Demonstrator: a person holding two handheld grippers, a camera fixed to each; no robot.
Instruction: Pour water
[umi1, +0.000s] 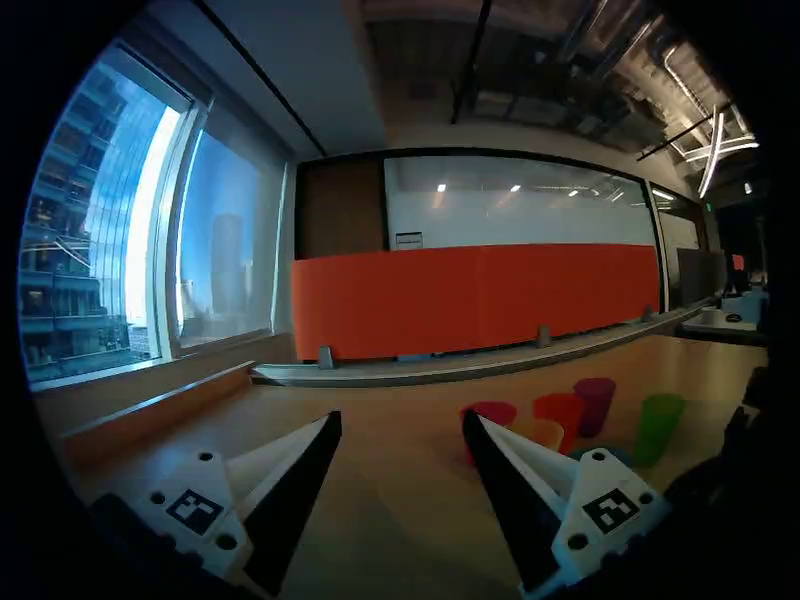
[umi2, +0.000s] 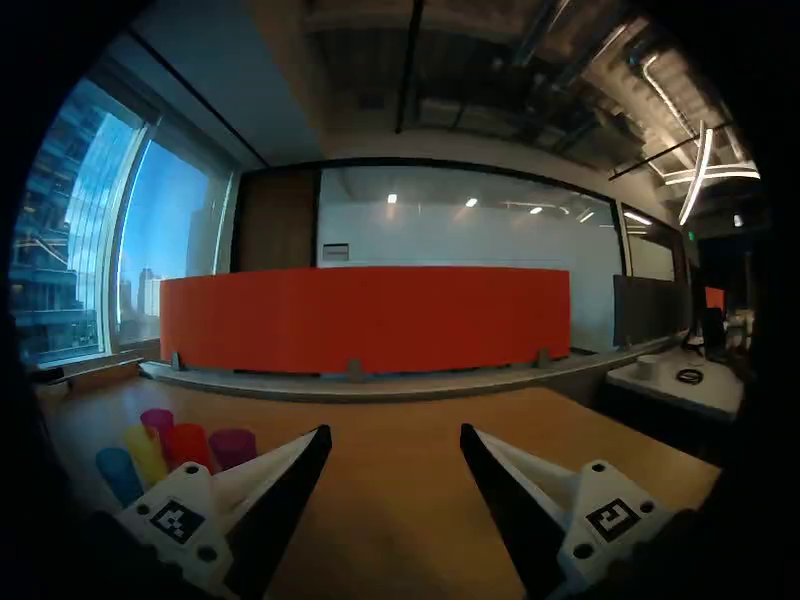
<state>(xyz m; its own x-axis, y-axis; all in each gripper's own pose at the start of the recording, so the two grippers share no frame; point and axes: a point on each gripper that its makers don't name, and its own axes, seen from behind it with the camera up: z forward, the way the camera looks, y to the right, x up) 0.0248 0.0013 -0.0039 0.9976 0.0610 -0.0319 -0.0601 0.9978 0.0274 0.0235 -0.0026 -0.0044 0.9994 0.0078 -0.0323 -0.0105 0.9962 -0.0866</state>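
Several coloured plastic cups stand grouped on a wooden table. In the left gripper view they sit ahead and to the right: a pink cup, a red cup, a purple cup and a green cup. My left gripper is open and holds nothing; its right finger overlaps the pink cup. In the right gripper view the cups stand at far left: a blue cup, a yellow cup, a red cup, a magenta cup. My right gripper hangs open over bare table.
An orange partition on a grey rail closes off the table's far edge. Large windows line the left side above a wooden ledge. A second desk with small objects stands at the right.
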